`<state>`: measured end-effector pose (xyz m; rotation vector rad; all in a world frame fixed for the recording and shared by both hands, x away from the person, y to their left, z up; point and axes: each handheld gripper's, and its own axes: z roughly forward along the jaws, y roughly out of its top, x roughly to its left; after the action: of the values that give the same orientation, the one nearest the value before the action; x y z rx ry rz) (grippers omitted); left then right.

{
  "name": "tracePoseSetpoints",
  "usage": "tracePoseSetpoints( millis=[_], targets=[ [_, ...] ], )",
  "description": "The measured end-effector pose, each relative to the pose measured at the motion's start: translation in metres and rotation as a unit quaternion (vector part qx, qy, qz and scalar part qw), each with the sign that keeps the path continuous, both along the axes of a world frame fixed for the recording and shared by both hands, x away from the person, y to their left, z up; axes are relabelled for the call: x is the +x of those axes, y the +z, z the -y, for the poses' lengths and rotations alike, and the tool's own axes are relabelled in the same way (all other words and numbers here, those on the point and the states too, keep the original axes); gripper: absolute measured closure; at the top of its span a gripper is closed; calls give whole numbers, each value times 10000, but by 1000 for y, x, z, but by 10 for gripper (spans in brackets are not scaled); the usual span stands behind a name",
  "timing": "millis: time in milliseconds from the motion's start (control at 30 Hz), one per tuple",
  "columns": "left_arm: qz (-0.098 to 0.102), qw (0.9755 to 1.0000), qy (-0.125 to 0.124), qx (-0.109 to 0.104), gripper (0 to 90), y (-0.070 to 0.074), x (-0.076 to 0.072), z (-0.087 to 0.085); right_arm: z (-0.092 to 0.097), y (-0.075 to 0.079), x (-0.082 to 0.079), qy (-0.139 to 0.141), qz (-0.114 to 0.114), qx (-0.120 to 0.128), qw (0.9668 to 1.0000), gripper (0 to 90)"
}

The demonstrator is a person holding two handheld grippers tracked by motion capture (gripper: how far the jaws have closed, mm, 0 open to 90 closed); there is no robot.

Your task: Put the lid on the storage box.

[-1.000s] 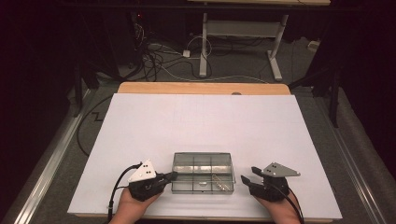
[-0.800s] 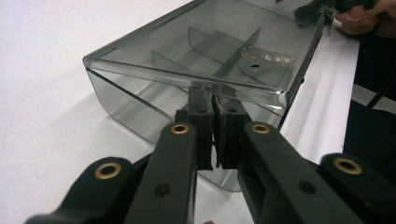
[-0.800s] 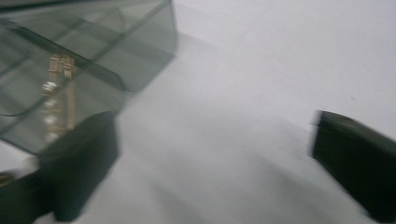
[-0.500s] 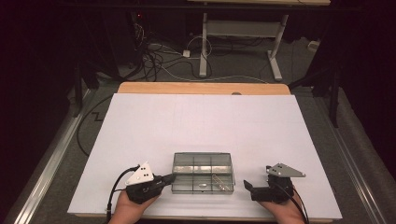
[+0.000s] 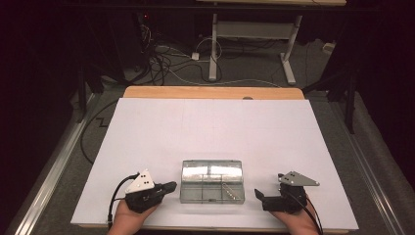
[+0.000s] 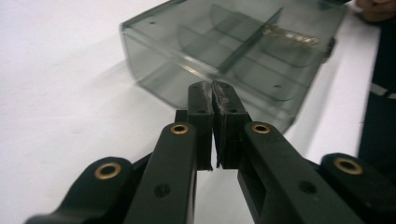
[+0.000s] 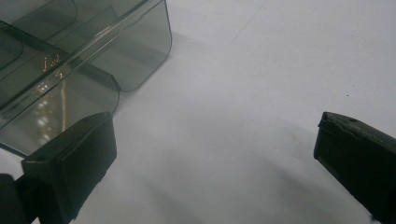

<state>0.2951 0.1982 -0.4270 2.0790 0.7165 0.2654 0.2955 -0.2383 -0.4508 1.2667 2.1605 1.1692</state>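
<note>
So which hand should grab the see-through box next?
Probably the right. The right gripper is open beside the clear box, with nothing between its jaws. The left gripper is shut, its tips near the box's other end.

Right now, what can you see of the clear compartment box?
The clear compartment box is smoky see-through plastic, rectangular with rounded corners, lid shut, lying flat near the front edge of the white table. Dividers split it into compartments; one holds small metal pieces. Neither tool grips it: it sits between them, on the table.

A lab: white-covered table [image 5: 210,122], floor cables [image 5: 169,58], dark surroundings.
</note>
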Motion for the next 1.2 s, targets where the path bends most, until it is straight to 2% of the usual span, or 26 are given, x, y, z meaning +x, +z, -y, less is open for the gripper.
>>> tracePoseSetpoints(
  millis=[200,333,467,800,967,1200],
  targets=[
    [52,9994,343,63,846,-1,15,-15,-1,0,0,28,50,8,10000,0],
    [154,9981,558,218,828,-1,26,-21,-1,0,1,30,77,33,10000,0],
    [112,9972,690,277,797,-4,32,-25,-2,1,0,27,92,58,9999,0],
    [10,9961,809,351,447,-7,34,-25,0,2,0,8,209,97,9997,0],
    [36,9960,823,342,306,-8,34,-24,0,1,0,0,228,115,9997,0],
    [54,9961,871,106,108,-7,34,-28,0,2,-1,-11,235,142,9996,0]
  ],
)
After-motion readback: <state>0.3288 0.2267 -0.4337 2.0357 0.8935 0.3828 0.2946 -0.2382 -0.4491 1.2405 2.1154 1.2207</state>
